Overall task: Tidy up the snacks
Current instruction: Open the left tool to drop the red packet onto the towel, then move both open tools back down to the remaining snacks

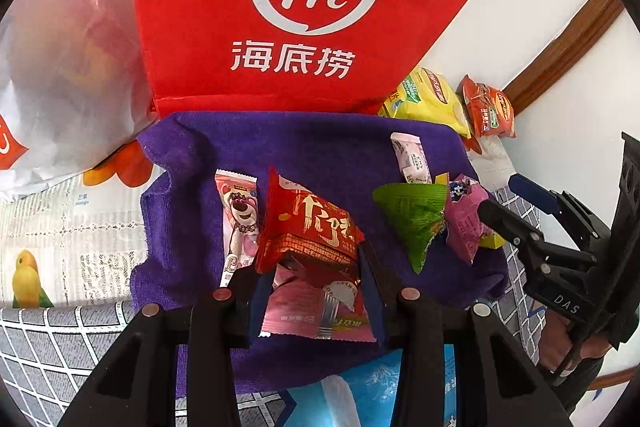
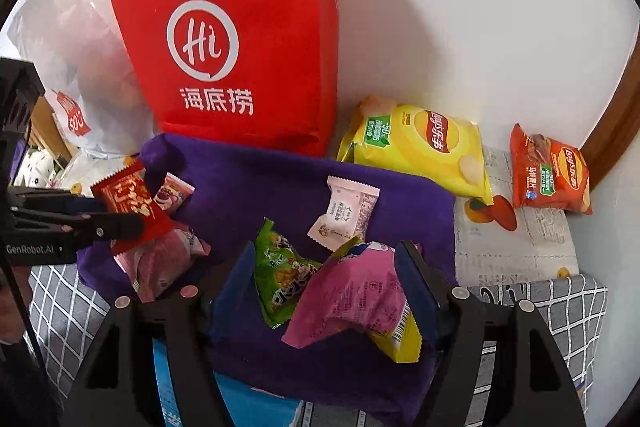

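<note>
1. Snacks lie scattered on a purple towel (image 2: 280,179); a red packet (image 1: 312,227) sits clamped between the narrowly parted jaws of the left gripper (image 1: 316,267), above a pink packet (image 1: 312,311).
2. The right gripper (image 2: 324,271) stands with jaws about half open, straddling a green packet (image 2: 284,275) and a pink pouch (image 2: 352,299); its pads do not appear to press on either.
3. These wrappers look light, crinkly and slippery, so crimped seams likely offer the surest hold.
4. Beyond the jaws stands a red bag (image 2: 240,39).
</note>
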{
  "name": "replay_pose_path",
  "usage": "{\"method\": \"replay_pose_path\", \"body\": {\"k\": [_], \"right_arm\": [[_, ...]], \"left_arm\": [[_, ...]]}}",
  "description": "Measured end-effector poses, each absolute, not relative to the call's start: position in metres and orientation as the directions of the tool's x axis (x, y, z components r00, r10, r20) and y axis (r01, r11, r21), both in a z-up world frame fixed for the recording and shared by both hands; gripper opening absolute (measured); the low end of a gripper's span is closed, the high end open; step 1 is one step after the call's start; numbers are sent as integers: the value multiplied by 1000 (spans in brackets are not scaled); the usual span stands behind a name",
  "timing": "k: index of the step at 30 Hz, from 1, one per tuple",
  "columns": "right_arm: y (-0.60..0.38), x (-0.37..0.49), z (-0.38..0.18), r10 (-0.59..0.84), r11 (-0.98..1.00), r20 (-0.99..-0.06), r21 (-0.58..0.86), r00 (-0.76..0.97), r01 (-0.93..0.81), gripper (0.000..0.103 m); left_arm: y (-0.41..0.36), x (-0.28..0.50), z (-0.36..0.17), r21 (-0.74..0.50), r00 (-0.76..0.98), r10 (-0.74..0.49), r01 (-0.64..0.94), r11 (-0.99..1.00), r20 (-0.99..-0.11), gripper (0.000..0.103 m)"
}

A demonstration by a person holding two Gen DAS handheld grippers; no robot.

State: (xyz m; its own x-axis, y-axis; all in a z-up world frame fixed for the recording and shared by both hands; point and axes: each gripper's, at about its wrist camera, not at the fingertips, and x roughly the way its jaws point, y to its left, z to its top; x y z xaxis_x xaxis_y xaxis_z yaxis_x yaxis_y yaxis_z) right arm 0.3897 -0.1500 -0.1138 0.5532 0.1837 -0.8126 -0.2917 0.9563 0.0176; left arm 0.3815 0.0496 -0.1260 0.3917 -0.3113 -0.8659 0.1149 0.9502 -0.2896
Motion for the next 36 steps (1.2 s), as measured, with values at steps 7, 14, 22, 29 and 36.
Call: {"method": "replay_pose_path", "body": {"k": [7,14,22,29,36], "right_arm": [[-153,390,-102,209,964,-790,68,577,-256,72],[-153,383,-90,192,973,-771,68,608,-221,72],[-157,347,-71,114,985,-741,0,661,-171,72],[-176,294,-65,119,988,-732,22,671,-151,72],[-182,248,-79,151,985,-782,67,605,-160,72]], "left_arm": [[47,382,-125,-292,394,-319,127,948,-862,41],[57,375,-108,-346,417,-366,125,930,-832,54],[60,358,-83,-356,476,-375,135,925,-796,59],[39,326,-58,-315,515,-353,164,935,-781,59],[27,271,-55,-279,508,-343,201,939,-790,59]]}}
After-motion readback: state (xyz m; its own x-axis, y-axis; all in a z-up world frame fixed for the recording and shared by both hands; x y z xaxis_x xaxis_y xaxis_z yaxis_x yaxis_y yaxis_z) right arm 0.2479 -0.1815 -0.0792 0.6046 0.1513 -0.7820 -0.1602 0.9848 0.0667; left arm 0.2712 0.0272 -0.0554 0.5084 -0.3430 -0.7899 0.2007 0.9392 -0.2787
